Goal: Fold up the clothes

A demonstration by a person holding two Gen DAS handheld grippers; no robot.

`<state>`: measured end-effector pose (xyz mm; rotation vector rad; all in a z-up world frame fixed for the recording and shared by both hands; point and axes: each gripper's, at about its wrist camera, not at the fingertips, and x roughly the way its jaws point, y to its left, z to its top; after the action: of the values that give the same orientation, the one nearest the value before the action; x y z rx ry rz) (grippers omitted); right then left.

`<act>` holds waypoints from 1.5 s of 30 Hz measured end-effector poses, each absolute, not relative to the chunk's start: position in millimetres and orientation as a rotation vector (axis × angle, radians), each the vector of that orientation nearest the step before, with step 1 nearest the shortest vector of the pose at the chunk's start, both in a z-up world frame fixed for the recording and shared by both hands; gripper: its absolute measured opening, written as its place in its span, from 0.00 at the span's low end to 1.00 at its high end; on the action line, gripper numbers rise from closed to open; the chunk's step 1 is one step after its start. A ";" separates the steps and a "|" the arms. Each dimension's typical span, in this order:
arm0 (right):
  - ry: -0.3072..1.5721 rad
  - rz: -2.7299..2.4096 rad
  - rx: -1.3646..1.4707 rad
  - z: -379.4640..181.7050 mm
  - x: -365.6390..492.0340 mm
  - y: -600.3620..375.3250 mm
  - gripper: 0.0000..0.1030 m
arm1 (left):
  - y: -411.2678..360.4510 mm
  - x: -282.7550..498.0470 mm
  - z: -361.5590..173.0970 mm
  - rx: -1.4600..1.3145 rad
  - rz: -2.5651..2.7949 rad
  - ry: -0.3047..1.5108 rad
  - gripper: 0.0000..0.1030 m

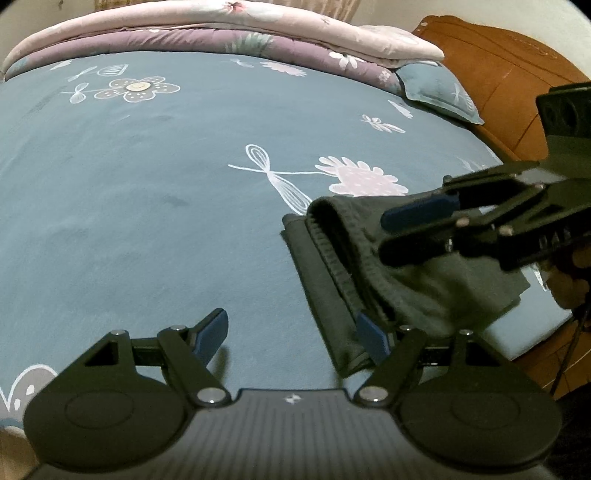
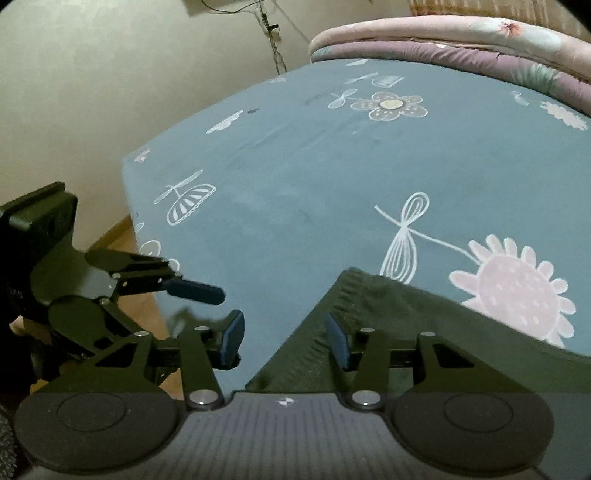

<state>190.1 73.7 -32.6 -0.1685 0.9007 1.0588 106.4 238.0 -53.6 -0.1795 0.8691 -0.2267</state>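
Observation:
A dark grey-green folded garment [image 1: 373, 266] lies on the blue flowered bed sheet [image 1: 147, 206] near the bed's near right corner. My left gripper [image 1: 291, 336] is open, low over the sheet at the garment's left edge; its right finger [image 1: 373, 336] touches the cloth. My right gripper [image 1: 413, 232] reaches in from the right above the garment, jaws apart. In the right wrist view the right gripper [image 2: 284, 338] is open over the garment's hem [image 2: 369, 317], holding nothing, and the left gripper [image 2: 192, 291] shows at the left.
Folded pink and purple quilts [image 1: 229, 33] lie along the far side of the bed. A blue pillow [image 1: 439, 92] rests by the wooden headboard [image 1: 517, 81]. In the right wrist view a wall [image 2: 110, 92] and wooden floor [image 2: 122, 236] border the bed's left edge.

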 end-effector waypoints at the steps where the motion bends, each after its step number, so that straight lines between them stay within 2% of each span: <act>1: 0.895 1.045 -0.167 -30.7 191.2 70.4 0.53 | 237.4 105.6 -52.8 -0.180 -0.232 0.867 0.74; 5: 0.881 0.972 -0.140 -22.6 198.4 46.9 0.53 | 226.9 105.0 -46.8 -0.189 -0.288 0.838 0.74; 12: 0.870 0.807 -0.074 -19.8 204.7 -5.7 0.53 | 224.8 116.6 -66.1 -0.530 -0.455 0.876 0.72; 16: 0.877 0.759 -0.046 -25.2 202.4 -23.4 0.53 | 222.7 128.7 -83.3 -0.633 -0.435 0.918 0.72; 40: 0.862 0.798 0.044 -39.1 210.7 -90.4 0.53 | 214.9 170.4 -114.5 -0.928 -0.297 0.960 0.71; 42: 0.864 0.790 0.057 -40.8 212.0 -99.1 0.53 | 208.7 170.4 -110.0 -0.870 -0.265 0.965 0.64; 44: 0.859 0.782 0.066 -41.2 211.3 -109.1 0.53 | 201.3 166.5 -104.1 -0.770 -0.217 0.982 0.16; 45: 0.859 0.775 0.073 -41.8 211.1 -114.6 0.53 | 199.3 164.8 -102.1 -0.736 -0.200 0.993 0.15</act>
<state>211.1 -114.6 -41.8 0.0734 0.8586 0.7753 164.8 199.3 -102.1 -0.7357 0.9931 -0.1997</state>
